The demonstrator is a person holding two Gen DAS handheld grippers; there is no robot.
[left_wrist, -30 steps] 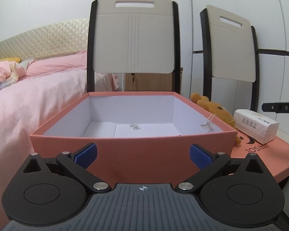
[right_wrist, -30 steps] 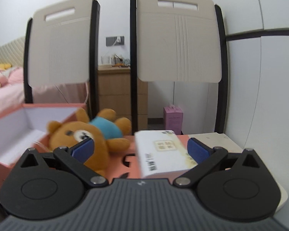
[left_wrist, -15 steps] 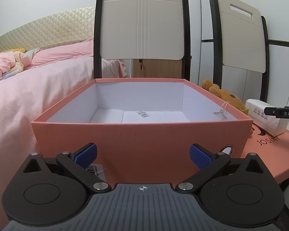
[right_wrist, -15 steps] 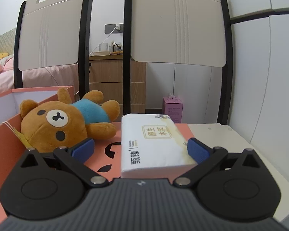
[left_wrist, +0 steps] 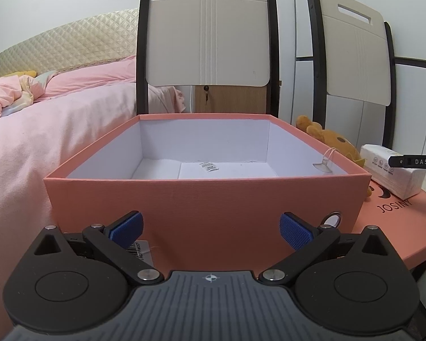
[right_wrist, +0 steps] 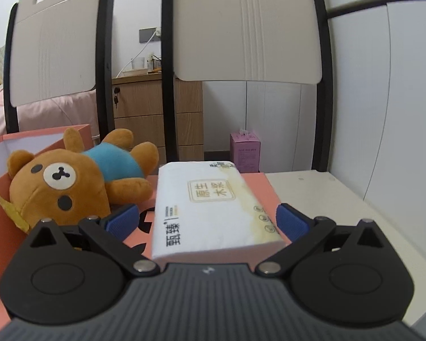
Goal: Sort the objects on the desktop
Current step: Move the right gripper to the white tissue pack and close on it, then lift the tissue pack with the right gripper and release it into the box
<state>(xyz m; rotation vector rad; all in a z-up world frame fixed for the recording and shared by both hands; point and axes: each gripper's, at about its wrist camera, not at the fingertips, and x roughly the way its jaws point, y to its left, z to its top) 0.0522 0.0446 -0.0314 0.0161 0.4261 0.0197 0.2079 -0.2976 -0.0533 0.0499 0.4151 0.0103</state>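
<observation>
Salmon-pink cardboard box (left_wrist: 207, 201): taken as the landmark. Open-topped, white-lined; only a small printed slip (left_wrist: 209, 167) is seen on its floor, and a clear plastic hook (left_wrist: 323, 161) on its right inner wall.

Progress: nothing is judged to have been sorted yet. Two items are left, both outside the box.

Plush bear (right_wrist: 71, 179): brown, blue-shirted, lying against the outside of the box's right wall.

Tissue pack (right_wrist: 213, 207): white, lying just right of the bear, further from the box, not touching it.

Right gripper (right_wrist: 206, 221): fingers spread wide, the pack's near end lying between the blue pads (right_wrist: 291, 221); no contact is seen. The pack is judged the first item to be lifted.

Left gripper (left_wrist: 211, 228): fingers spread wide and holding nothing, held before the box's near wall.

Surface: a pink lid or board (left_wrist: 394, 221) printed "JOSINY" lies under and right of the box, resting on a pale tabletop (right_wrist: 326, 199).

Room: a pink-covered bed (left_wrist: 28, 142) is noted left of the box; two folded chairs (left_wrist: 210, 34), a wooden drawer cabinet (right_wrist: 153, 113) and white wall panels behind it; a small purple carton (right_wrist: 245, 153) on the floor beyond.
</observation>
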